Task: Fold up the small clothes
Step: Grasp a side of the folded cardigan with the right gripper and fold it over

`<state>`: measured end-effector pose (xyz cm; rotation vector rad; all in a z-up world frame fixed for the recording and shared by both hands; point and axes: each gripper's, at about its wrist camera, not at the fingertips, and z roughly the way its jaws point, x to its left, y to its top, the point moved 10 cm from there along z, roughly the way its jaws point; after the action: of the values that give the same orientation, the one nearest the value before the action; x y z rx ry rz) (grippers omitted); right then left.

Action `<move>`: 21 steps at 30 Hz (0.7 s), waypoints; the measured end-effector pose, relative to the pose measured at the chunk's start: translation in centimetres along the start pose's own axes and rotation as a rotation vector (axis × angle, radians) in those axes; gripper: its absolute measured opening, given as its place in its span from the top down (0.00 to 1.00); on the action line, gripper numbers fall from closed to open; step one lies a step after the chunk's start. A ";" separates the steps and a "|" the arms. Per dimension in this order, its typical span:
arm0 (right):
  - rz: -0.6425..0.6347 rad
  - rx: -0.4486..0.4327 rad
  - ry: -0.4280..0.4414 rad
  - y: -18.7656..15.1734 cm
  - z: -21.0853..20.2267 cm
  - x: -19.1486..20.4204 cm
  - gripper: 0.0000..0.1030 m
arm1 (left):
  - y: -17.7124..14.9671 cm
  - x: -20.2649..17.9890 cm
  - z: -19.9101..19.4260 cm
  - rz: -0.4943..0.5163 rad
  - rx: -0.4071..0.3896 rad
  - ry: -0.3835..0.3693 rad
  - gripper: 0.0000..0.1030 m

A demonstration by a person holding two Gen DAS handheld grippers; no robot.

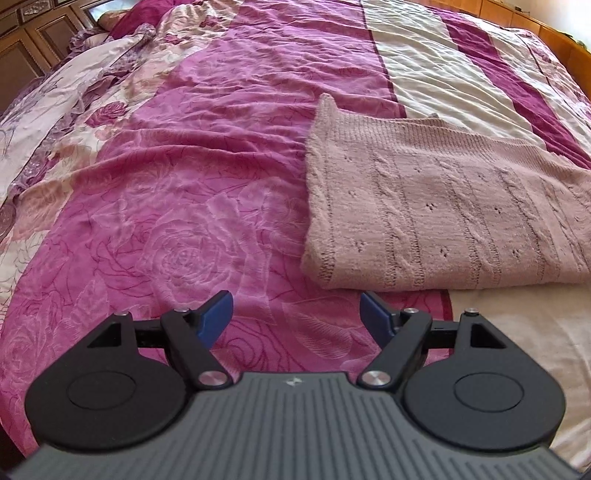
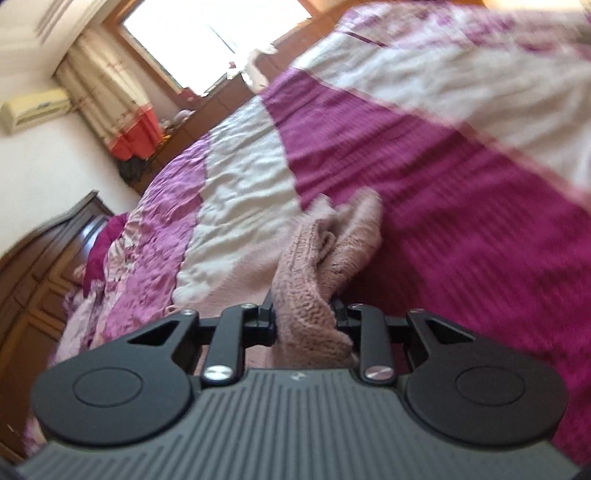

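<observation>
One sweater, one bed, two claws.

One pink knitted sweater [image 1: 443,206] lies on one bed [image 1: 184,184] under one rose-patterned cover; the right wrist view shows the same sweater [image 2: 317,266] bunched up. Two claws: the left claw [image 1: 297,314] with two blue fingertips [image 1: 218,310], and the right claw [image 2: 304,317]. At the room's edge: one window [image 2: 214,33], one curtain [image 2: 110,96], one air conditioner [image 2: 33,109] and one wooden headboard [image 2: 48,236].
</observation>
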<state>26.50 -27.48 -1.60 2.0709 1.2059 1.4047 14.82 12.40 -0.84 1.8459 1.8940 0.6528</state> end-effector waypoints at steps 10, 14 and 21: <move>-0.279 -0.013 0.027 0.7 0.3 9.3 0.74 | -0.6 3.2 -0.6 -0.054 -0.008 0.027 0.21; -0.297 -0.014 0.086 0.6 0.9 13.8 0.74 | -0.6 5.3 -0.9 -0.101 -0.021 0.044 0.21; -0.401 0.025 0.208 -3.5 2.4 22.4 0.74 | -0.5 8.9 -1.4 -0.156 -0.051 0.086 0.21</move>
<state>30.23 -7.04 7.84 1.6040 1.6210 1.4332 13.27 21.23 0.27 1.6438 2.0328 0.7305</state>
